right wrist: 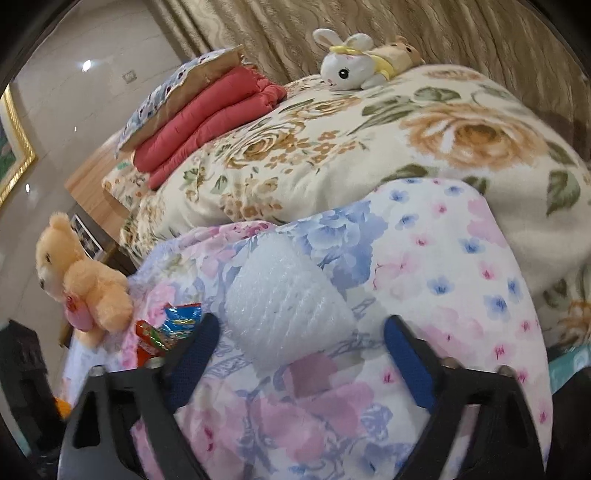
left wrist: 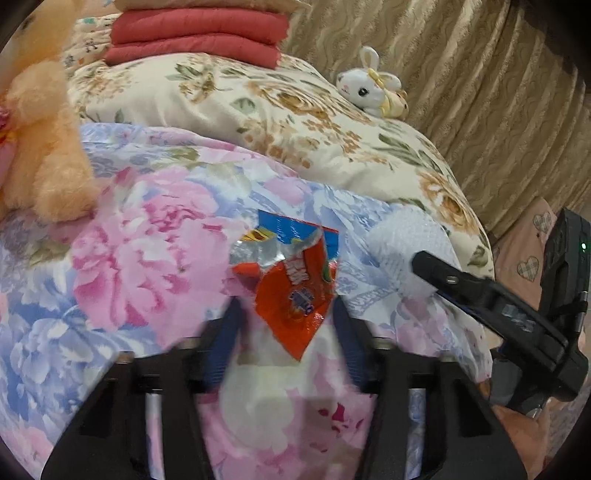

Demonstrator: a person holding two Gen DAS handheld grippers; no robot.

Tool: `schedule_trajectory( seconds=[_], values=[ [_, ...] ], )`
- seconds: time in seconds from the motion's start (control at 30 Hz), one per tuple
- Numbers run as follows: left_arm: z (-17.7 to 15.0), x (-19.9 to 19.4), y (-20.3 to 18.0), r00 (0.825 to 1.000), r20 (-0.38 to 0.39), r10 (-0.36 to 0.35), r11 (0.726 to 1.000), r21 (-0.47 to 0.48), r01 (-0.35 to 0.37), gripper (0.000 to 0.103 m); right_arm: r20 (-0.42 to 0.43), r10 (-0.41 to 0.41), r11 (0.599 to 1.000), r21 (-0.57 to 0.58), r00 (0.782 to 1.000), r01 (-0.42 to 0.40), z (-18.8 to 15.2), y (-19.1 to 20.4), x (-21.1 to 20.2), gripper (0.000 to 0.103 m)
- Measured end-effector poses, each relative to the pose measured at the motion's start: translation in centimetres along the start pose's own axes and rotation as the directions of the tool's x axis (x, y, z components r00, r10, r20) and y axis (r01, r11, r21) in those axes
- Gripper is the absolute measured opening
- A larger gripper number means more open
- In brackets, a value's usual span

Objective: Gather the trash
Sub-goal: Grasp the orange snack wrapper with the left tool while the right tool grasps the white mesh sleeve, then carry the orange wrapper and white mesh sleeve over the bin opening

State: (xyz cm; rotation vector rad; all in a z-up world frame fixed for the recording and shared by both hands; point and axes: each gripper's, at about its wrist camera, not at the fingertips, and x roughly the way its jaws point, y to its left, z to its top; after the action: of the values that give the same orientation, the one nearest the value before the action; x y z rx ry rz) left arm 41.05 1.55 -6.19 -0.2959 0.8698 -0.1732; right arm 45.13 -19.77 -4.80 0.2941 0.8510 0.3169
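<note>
Left to right. Your left gripper is open, jaws either side of the snack wrapper, which lies crumpled on the pink-and-blue quilt. The blue pads look near the foil but not clamped on it; the frame is blurred there, so contact is hard to call. Your right gripper is open too, jaws wide, with the bubble wrap just ahead between them, resting on the same quilt. The left view shows one right finger lying over that white wad.

Progress: early, by my read. Both trash pieces are on the bed, neither lifted, and no bin or bag is visible in either view. Left to do: close on the wrapper, close on the bubble wrap, carry both off.

Surroundings: a teddy bear sits at the left edge of the quilt, near the wrapper but apart from it. Behind is a cream floral blanket with folded red bedding stacked on it and a bunny toy at its far edge, well clear. A curtain hangs behind.

In the way: nothing blocks either piece. Likely trouble is the soft quilt; pads could pinch fabric along with the thin foil. The grippers are close side by side, so mind a bump.
</note>
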Motion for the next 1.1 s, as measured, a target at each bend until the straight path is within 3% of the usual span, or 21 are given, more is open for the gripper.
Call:
schedule_trajectory(
  seconds=[0.07,0.13,0.2,0.4,1.1],
  values=[
    [-0.1,0.3,-0.1,1.0,-0.018,-0.015,1.0,0.008,0.015,0.004,-0.007,-0.006,1.0,-0.003,1.0,0.006,-0.2,0.0,0.2,0.054],
    [-0.2,-0.2,-0.5,1.0,0.003,-0.017,0.999,0.028,0.016,0.002,0.007,-0.007,1.0,-0.01,1.0,0.007,-0.5,0.0,-0.4,0.048],
    [-0.3,-0.8,-0.8,1.0,0.025,-0.013,0.999,0.05,0.012,0.002,0.015,-0.001,1.0,-0.015,1.0,0.001,-0.8,0.0,-1.0,0.044],
    [-1.9,-2.9,-1.7,0.999,0.042,-0.03,0.997,0.072,0.027,0.002,0.021,0.034,0.999,0.006,0.999,-0.034,-2.4,-0.6,-3.5,0.043],
    [-9.8,-8.9,-6.1,0.992,0.007,-0.122,0.987,0.108,0.121,0.002,0.064,0.052,0.998,0.037,0.997,-0.055,-9.5,-2.0,-12.8,0.043]
  ],
)
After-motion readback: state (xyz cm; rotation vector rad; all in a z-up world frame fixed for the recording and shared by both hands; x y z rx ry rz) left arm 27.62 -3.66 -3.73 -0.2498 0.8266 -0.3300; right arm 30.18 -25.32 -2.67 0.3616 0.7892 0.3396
